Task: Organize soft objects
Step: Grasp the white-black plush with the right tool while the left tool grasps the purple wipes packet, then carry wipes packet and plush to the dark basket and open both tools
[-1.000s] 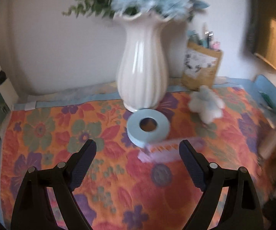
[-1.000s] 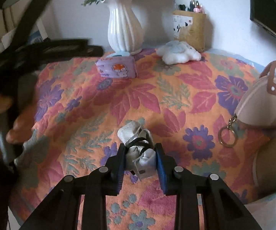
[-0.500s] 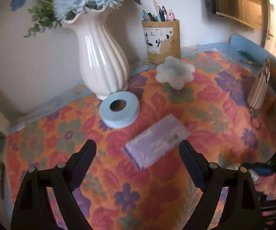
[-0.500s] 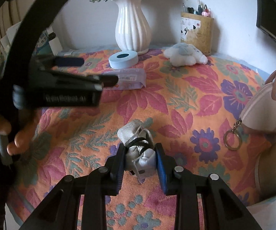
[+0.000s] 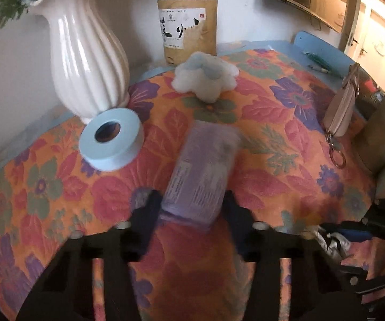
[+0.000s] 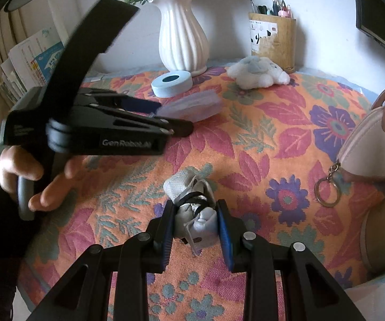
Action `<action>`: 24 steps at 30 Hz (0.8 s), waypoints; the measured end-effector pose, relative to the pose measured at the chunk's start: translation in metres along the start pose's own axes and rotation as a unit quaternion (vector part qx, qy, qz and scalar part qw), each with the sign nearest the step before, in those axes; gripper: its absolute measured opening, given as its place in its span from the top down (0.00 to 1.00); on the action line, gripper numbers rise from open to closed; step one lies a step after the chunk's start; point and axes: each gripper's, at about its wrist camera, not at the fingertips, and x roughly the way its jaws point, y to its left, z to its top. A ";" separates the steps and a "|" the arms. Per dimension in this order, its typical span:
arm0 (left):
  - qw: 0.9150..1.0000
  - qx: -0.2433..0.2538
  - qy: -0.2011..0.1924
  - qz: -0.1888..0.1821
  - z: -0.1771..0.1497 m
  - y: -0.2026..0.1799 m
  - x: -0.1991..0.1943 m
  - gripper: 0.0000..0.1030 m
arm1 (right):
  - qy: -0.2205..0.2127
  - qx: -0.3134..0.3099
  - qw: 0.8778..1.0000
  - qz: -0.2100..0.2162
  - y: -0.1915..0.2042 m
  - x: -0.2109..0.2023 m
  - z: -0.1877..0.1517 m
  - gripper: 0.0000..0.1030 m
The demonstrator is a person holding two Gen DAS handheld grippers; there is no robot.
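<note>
Looking over both wrist views, I note these lines:

Left tongs point(image 5: 191, 208): I have just been closing them, and the purple tissue pack point(image 5: 203, 171) now sits between the fingers; the fingers meet its near end on both sides, though blur softens the contact.
Tissue pack: it lies lengthwise away from my left tongs on the floral cloth point(image 5: 45, 187), between the tape roll point(image 5: 111, 142) and the pouch point(image 5: 339, 109); in the right view it shows as a pale purple shape point(image 6: 192, 105) at the tip of the left tongs point(image 6: 165, 117).
Right tongs point(image 6: 195, 223): closed on a small grey-white bundle point(image 6: 195, 214) wrapped with a black band, which rests on the cloth at the near side of the surface.
Left hand point(image 6: 29, 174): it wraps the handle of the left tongs, with a dark sleeve behind it.
Plush point(image 5: 205, 79): white and pale blue, near the far edge, just before the pen holder point(image 5: 188, 26).
Vase point(image 5: 85, 61): white, ribbed, upright at the back; the tape roll lies flat just beside its base.
Pouch: beige, with a key ring point(image 6: 327, 191), at the right edge of the surface.
</note>
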 end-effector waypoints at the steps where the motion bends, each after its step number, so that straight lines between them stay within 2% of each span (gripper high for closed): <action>1: 1.000 0.002 -0.001 0.005 -0.002 -0.001 -0.002 0.62 | 0.000 0.000 1.000 0.000 0.000 0.000 0.000 0.72; 5: 1.000 0.006 -0.001 0.018 -0.008 -0.006 -0.007 0.59 | -0.001 0.003 1.000 0.002 -0.001 -0.001 -0.001 0.72; 7: 1.000 -0.001 0.003 0.017 -0.005 -0.005 -0.004 0.48 | -0.001 0.001 1.000 0.000 0.001 -0.001 -0.001 0.72; 8: 1.000 -0.009 0.004 0.023 -0.003 -0.002 -0.001 0.34 | -0.001 0.000 1.000 -0.001 0.001 -0.001 -0.002 0.72; 9: 1.000 -0.013 0.003 0.026 -0.001 -0.001 0.001 0.29 | -0.001 -0.001 1.000 -0.003 0.002 -0.001 -0.002 0.72; 10: 1.000 -0.018 0.002 0.021 0.001 0.001 0.004 0.29 | -0.001 -0.001 1.000 -0.004 0.002 -0.001 -0.002 0.72; 12: 0.999 -0.034 -0.002 0.006 0.003 0.003 0.008 0.34 | -0.001 0.000 1.000 -0.003 0.001 -0.001 -0.001 0.72; 13: 0.999 -0.039 -0.006 0.007 0.004 0.003 0.008 0.41 | -0.001 0.001 1.000 -0.002 0.001 -0.001 -0.001 0.72; 14: 0.999 -0.039 -0.014 0.004 0.003 0.001 0.006 0.59 | -0.001 0.001 1.000 -0.001 0.001 -0.001 -0.001 0.72; 15: 0.999 -0.040 -0.017 0.003 0.003 -0.001 0.004 0.62 | -0.001 0.001 1.000 0.000 0.000 -0.001 -0.001 0.72; 19: 0.999 -0.029 -0.023 0.018 -0.011 -0.015 -0.007 0.62 | -0.004 -0.007 1.000 0.006 0.004 -0.003 -0.001 0.72; 24: 0.997 -0.054 -0.040 0.025 -0.038 -0.018 -0.039 0.62 | -0.034 -0.048 0.998 0.016 0.020 -0.016 -0.005 0.72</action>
